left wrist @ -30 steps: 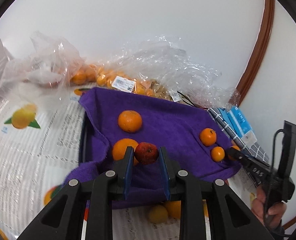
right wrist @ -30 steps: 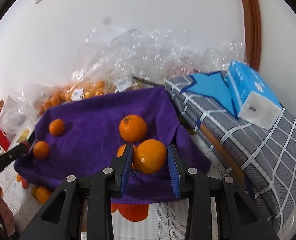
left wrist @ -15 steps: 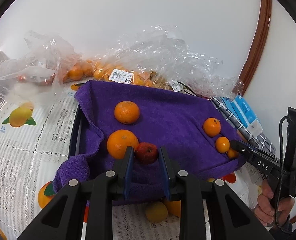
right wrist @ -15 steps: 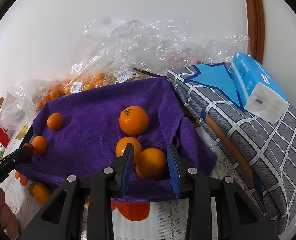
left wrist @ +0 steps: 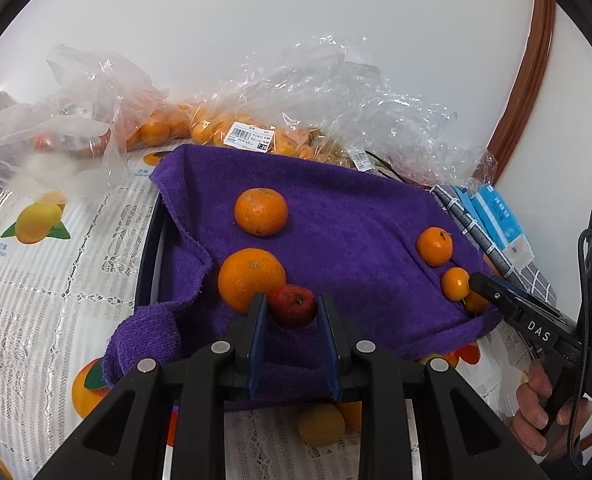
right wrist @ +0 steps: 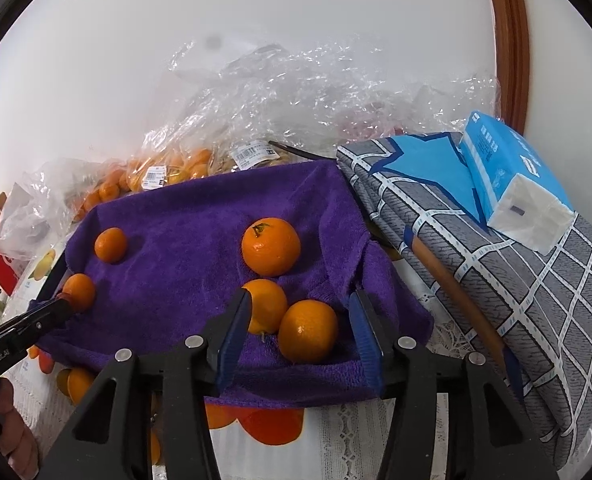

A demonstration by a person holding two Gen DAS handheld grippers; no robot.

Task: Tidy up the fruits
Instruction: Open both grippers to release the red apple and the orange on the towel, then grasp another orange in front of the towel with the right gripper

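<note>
A purple towel [left wrist: 347, 216] lies over a dark tray, and several oranges rest on it. My left gripper [left wrist: 292, 314] is shut on a small red fruit [left wrist: 292, 305], low over the towel's near edge and right beside a large orange [left wrist: 251, 280]. My right gripper [right wrist: 299, 302] has its jaws opening. An orange [right wrist: 307, 330] lies on the towel [right wrist: 184, 240] between them, and neither pad presses on it. A second orange [right wrist: 266, 306] sits by the left pad and a third orange [right wrist: 271, 246] lies farther back. The left gripper [right wrist: 62, 306] shows at the towel's left edge.
Clear plastic bags of oranges [left wrist: 252, 136] are heaped along the wall behind the towel. A grey checked cushion [right wrist: 515, 280] with a blue tissue pack [right wrist: 511, 184] lies to the right. A fruit-printed tablecloth [left wrist: 56, 264] covers the table. A hand [left wrist: 543, 412] holds the right gripper.
The right gripper's jaws have spread and the orange they held now lies on the towel between them. The left gripper, still holding the red fruit, has come closer to the towel.
</note>
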